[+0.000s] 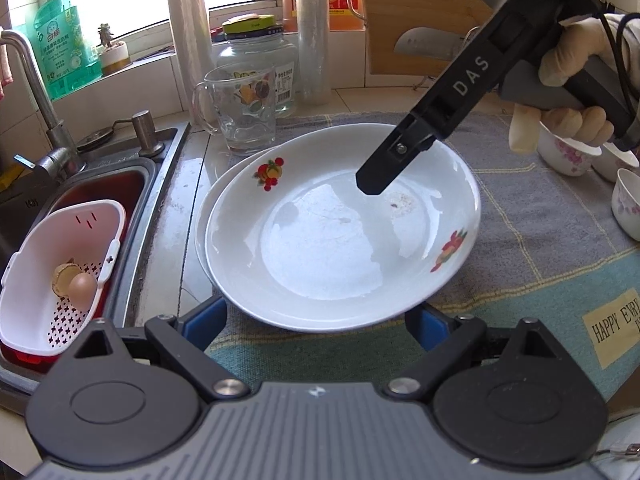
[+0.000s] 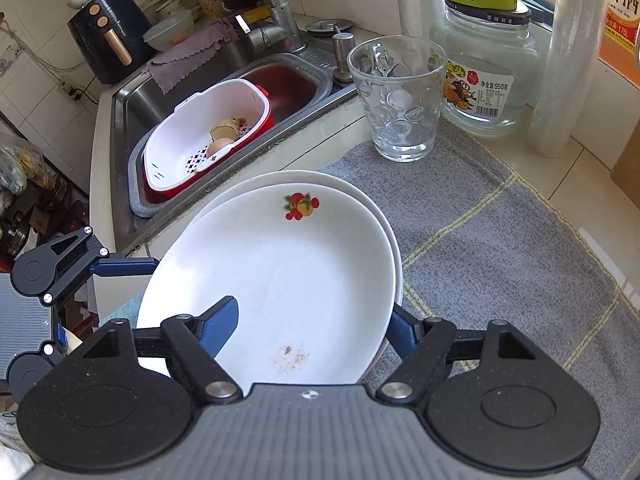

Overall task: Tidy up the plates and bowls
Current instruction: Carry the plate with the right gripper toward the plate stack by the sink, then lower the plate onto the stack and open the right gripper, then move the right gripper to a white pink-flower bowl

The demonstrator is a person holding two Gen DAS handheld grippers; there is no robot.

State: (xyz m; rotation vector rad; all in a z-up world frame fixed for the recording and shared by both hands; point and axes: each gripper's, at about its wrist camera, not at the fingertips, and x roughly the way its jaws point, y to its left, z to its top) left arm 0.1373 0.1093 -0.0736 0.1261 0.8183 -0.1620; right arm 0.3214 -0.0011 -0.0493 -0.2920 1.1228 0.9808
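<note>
A white plate with fruit prints lies stacked on a second white plate on the grey cloth; both also show in the right wrist view, top plate, lower plate. My left gripper is open, fingers at the plate's near rim on either side. My right gripper is open, one finger over the plate's inside, the other outside its rim; its finger hovers over the plate in the left wrist view. Small flowered bowls stand at the right.
A glass mug and a glass jar stand behind the plates. The sink at the left holds a white strainer basket with an egg and shell. Cling-film rolls, bottles and a cutting board line the back.
</note>
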